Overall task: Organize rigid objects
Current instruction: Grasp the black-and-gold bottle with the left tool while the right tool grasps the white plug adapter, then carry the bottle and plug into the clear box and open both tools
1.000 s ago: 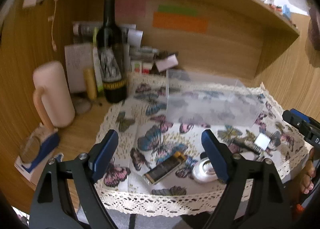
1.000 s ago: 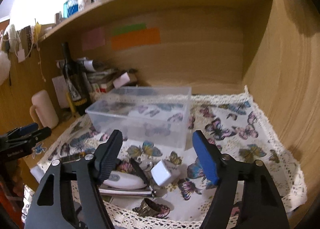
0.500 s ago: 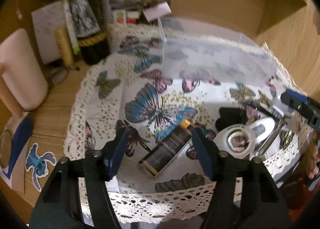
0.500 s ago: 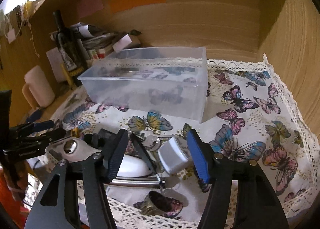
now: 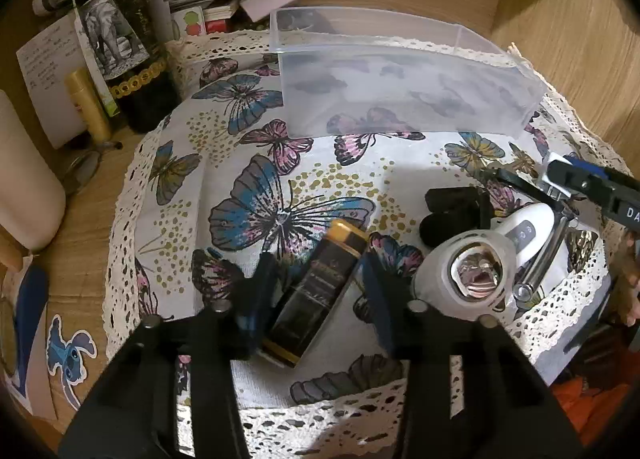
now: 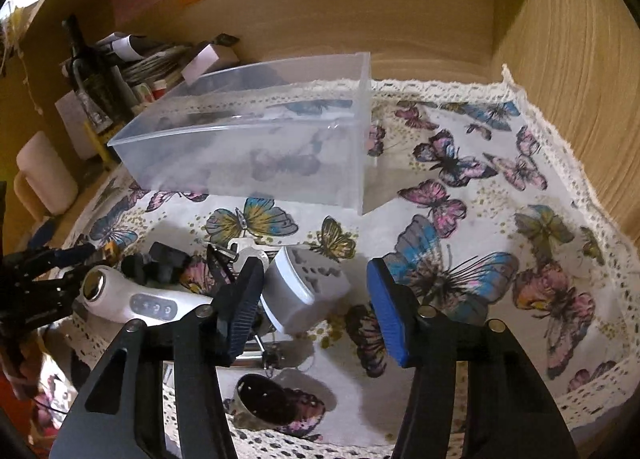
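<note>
Left gripper [image 5: 320, 291] jaws part-open, straddling dark gold-capped box [image 5: 318, 295], contact unclear. Right gripper [image 6: 314, 309] open around grey adapter [image 6: 306, 291], no grip. "DA" readable. Clear bin [image 6: 256, 139] beyond; butterfly cloth [image 6: 480, 219], wooden desk.

Light: warm, dim and yellowish — brightest at the far top-left of the right wrist view.
Shadows: the clear bin [image 6: 256, 147] casts a soft grey shadow to its right on the butterfly cloth [image 6: 500, 243].
Glare: small highlight on the white device [image 5: 524, 227].
Blur: left gripper [image 5: 320, 291] fingers smeared — near objects soft.
Distortion: strong fisheye bending; black vignette in the corners.
</note>
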`<state>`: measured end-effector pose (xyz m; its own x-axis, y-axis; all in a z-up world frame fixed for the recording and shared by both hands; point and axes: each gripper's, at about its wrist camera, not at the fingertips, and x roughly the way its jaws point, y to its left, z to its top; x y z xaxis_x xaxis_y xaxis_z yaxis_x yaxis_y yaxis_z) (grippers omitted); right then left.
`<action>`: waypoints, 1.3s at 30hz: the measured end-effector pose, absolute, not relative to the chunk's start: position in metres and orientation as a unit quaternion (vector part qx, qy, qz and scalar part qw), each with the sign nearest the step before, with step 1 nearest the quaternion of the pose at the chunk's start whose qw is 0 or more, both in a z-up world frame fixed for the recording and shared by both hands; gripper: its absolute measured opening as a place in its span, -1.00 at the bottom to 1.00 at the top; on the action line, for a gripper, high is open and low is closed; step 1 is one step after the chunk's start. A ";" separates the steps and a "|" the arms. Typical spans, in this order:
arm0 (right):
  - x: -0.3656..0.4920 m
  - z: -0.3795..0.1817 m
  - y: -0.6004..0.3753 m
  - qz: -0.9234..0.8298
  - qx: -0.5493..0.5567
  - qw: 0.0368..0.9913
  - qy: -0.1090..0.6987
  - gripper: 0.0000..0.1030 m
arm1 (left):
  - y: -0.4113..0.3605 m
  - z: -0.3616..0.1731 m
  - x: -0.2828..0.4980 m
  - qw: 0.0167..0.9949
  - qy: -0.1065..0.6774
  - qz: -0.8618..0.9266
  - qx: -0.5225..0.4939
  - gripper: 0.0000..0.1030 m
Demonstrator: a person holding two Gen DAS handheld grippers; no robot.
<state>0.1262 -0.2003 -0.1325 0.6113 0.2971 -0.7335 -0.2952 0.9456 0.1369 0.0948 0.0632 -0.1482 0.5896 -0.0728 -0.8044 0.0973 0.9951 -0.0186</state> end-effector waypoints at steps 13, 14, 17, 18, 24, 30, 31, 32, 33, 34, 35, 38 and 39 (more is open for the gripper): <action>0.132 -0.140 -0.203 0.169 0.020 0.893 0.416 -0.30 | 0.057 -0.147 0.096 0.895 0.442 -0.052 0.025 -0.55; 0.131 -0.139 -0.203 0.169 0.020 0.895 0.413 -0.30 | 0.058 -0.146 0.095 0.896 0.440 -0.051 0.021 -0.55; 0.129 -0.132 -0.204 0.170 0.019 0.901 0.398 -0.30 | 0.063 -0.141 0.093 0.900 0.434 -0.048 0.012 -0.55; 0.128 -0.129 -0.205 0.170 0.019 0.903 0.394 -0.30 | 0.063 -0.139 0.092 0.901 0.432 -0.048 0.012 -0.55; 0.124 -0.113 -0.204 0.174 0.017 0.914 0.366 -0.30 | 0.066 -0.122 0.087 0.911 0.410 -0.042 0.006 -0.55; 0.123 -0.092 -0.199 0.183 0.009 0.926 0.330 -0.30 | 0.065 -0.099 0.085 0.926 0.375 -0.044 0.004 -0.55; 0.123 -0.089 -0.198 0.184 0.007 0.928 0.325 -0.30 | 0.063 -0.093 0.085 0.929 0.367 -0.044 0.003 -0.55; 0.124 -0.086 -0.197 0.185 0.005 0.929 0.319 -0.30 | 0.062 -0.090 0.089 0.931 0.362 -0.045 0.003 -0.55; 0.125 -0.082 -0.195 0.186 0.003 0.931 0.314 -0.30 | 0.061 -0.087 0.090 0.933 0.357 -0.046 0.001 -0.55; 0.126 -0.079 -0.194 0.187 0.002 0.933 0.309 -0.30 | 0.061 -0.082 0.092 0.935 0.352 -0.047 -0.002 -0.55; 0.128 -0.076 -0.193 0.189 0.002 0.934 0.304 -0.30 | 0.060 -0.078 0.094 0.937 0.347 -0.049 -0.005 -0.55; 0.131 -0.064 -0.188 0.195 -0.004 0.938 0.286 -0.30 | 0.058 -0.068 0.101 0.941 0.333 -0.053 -0.013 -0.55; 0.131 -0.061 -0.187 0.196 -0.007 0.940 0.280 -0.30 | 0.058 -0.064 0.103 0.943 0.329 -0.055 -0.017 -0.55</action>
